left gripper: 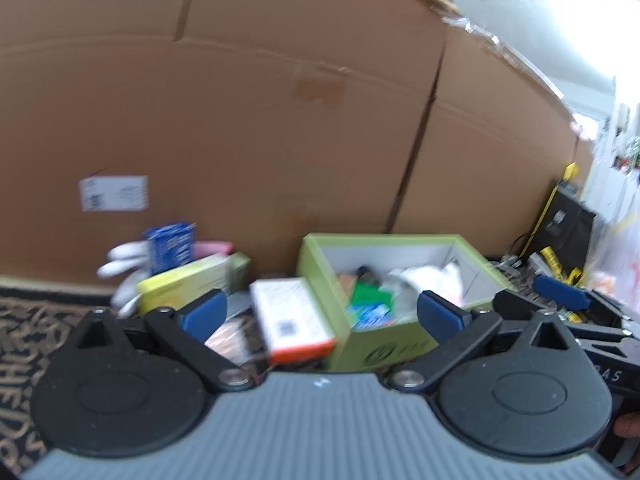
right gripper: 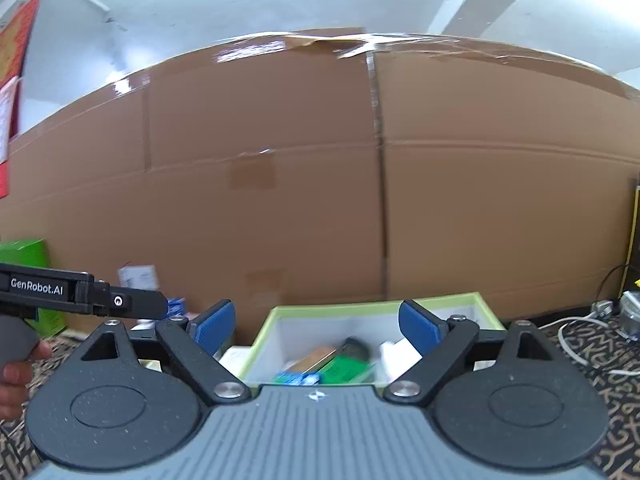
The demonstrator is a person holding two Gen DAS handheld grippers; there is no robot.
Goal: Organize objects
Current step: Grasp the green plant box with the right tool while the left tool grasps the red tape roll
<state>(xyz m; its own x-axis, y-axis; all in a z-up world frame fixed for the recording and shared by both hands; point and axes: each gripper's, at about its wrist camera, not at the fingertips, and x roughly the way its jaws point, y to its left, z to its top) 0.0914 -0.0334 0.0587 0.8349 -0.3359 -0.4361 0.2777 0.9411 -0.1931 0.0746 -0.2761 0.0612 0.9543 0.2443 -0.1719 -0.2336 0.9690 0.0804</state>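
Both grippers are hanging wide open with nothing between their blue pads. The left gripper (left gripper: 320, 314) is facing a white box with an orange end (left gripper: 294, 320) that is lying just left of the green box (left gripper: 316, 258), among blurred packets. The right gripper (right gripper: 316, 326) is pointing over the green box (right gripper: 262, 334), which is sitting on the patterned rug (right gripper: 612, 364) against a big cardboard carton (right gripper: 320, 180), holding mixed small packets.

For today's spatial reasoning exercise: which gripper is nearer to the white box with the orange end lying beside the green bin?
Left. The left gripper has the white box with the orange end between its open jaws; the right gripper faces the green bin instead.
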